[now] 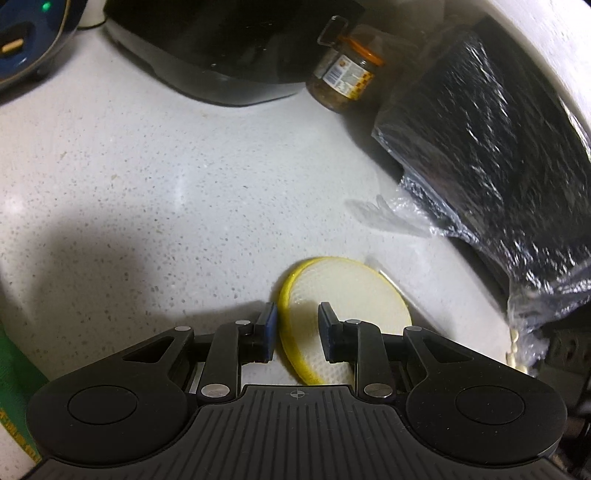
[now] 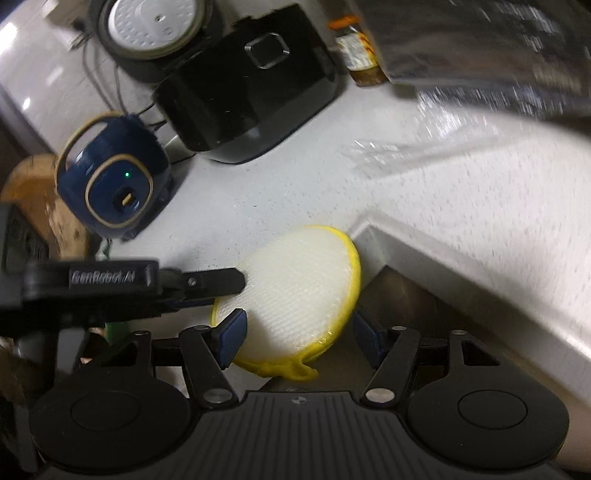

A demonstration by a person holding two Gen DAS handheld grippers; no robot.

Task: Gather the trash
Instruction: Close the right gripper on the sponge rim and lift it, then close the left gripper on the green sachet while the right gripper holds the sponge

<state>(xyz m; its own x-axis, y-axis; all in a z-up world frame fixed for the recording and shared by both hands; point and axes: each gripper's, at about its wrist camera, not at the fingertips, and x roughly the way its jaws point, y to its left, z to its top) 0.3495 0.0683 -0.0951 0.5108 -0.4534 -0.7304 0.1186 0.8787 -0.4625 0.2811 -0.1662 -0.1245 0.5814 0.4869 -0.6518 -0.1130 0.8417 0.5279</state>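
Yellow rim, white mesh face: round pad (image 1: 347,295) right at the near end of the counter (image 1: 147,184), tilted, its far side up against the corner of the sink rim (image 2: 461,295). Small yellow tab (image 2: 299,371) poking out of the nearest side in the right wrist view.

Left gripper (image 1: 299,332) clamped on the pad's left side, one blue fingertip against the yellow rim, the other pressed onto the mesh and throwing a shadow across it. From the right wrist camera, same grip seen from the side: black finger (image 2: 218,281) laid over the mesh, the second one tucked underneath.

Right gripper (image 2: 299,332) spread wide, straddling the pad's near portion. Left fingertip overlapping the white face, right fingertip just off the yellow rim, a sliver of dark between them. No squeeze there, nothing held.

Further out on the counter: clear plastic wrap (image 1: 388,218) trailing from a big black bundle (image 1: 480,147) on the right, blurred. Behind that, a jar (image 1: 343,74) with an orange seal and wire clasp, standing just beside a glossy black appliance (image 1: 221,55). Off to the left, a blue cooker (image 2: 110,181) with a green light glowing, and behind it a white-lidded cooker (image 2: 155,26), cables running between them.
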